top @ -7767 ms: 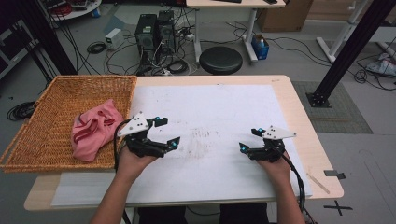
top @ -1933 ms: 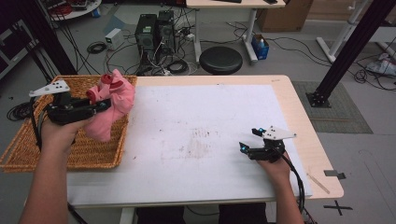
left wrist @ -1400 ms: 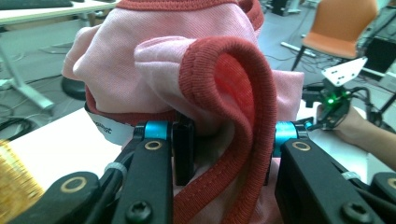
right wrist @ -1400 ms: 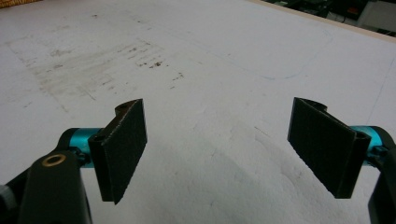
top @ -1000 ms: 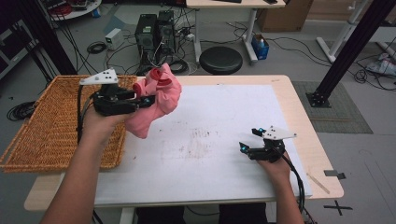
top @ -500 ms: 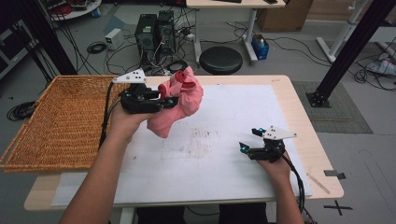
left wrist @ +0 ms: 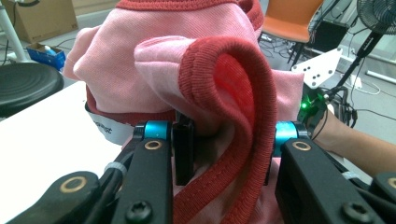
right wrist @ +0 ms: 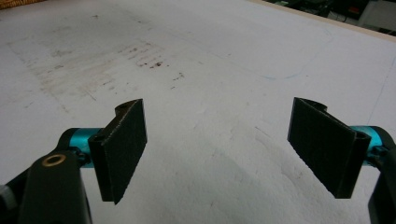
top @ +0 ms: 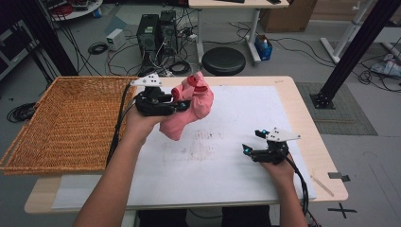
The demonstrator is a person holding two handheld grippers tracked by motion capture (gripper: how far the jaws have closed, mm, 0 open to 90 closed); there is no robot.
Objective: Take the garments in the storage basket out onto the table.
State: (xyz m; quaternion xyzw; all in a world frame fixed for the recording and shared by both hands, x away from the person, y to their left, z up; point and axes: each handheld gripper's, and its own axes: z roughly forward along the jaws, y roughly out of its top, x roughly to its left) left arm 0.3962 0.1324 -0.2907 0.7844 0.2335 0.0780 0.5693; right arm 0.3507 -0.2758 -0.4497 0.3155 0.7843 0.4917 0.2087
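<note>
Now the left gripper (top: 182, 105) is held raised above the white table cover (top: 236, 113), the forearm stretched up from the near edge and the tool pointed level toward the right. Its jaws are closed on a bunched pink garment (top: 189, 111) with red ribbed trim, which hangs from them over the left part of the cover, just right of the wicker basket (top: 66, 127). In the left gripper view the cloth (left wrist: 210, 84) is seen pinched between the two pads, a red-edged fold curling over them. The right gripper (top: 249, 150) is rested low at the near right of the table, its hand behind it; in the right gripper view its jaws are spread wide with nothing between them, bare stained cover beneath. Compared with half a second ago, the left hand and garment are found carried further right and slightly lower, away from the basket; seconds earlier the garment was held over the basket. The right gripper is unchanged.
</note>
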